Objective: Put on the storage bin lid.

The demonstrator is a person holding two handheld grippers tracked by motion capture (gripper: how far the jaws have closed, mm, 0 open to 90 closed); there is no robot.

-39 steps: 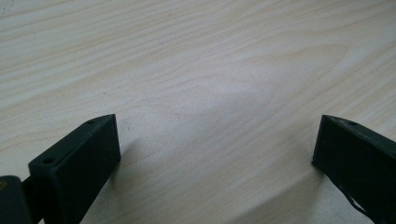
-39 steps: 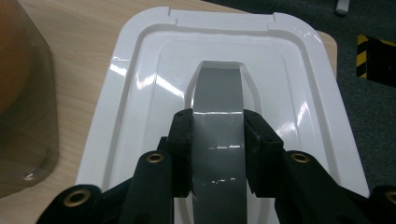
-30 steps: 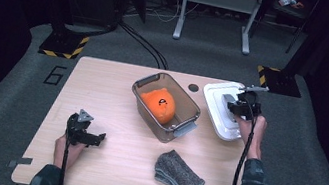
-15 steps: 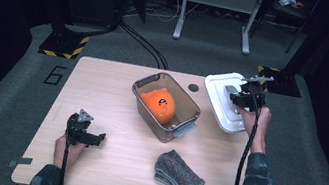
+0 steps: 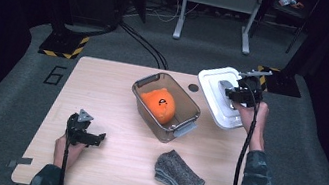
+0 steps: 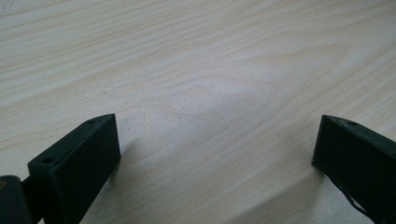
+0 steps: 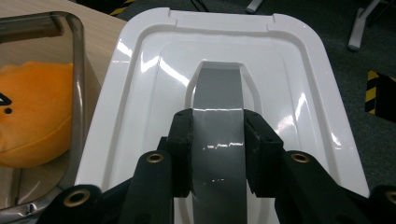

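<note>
Clamped by the right hand-held gripper (image 7: 218, 154) on the grey handle (image 7: 218, 112) of the white lid (image 5: 219, 99), pads pressing either side of that raised strip, likely because the strip is the one part narrow enough to pinch and sits at the lid's middle, so the load hangs balanced; held tilted at the table's (image 5: 102, 87) far right corner, partly over its edge, just beside the clear container (image 5: 166, 107) and apart from its rim, presumably to be carried across and set down on top; not yet on the box, so the closing step judged still to come; inside the container, an orange plush toy (image 5: 160, 104) resting on the bottom, low enough that the lid should clear it; grey latch at the near end of the box folded outward, out of the lid's way; left hand-held gripper (image 5: 85, 136) resting near the table's front left, well apart from the container, jaws spread wide over bare wood and gripping nothing, seemingly parked as spare support should the box need steadying; folded grey cloth (image 5: 179, 174) lying near the front edge, and a small dark disc (image 5: 193, 88) beyond the box, neither in the lid's path.
</note>
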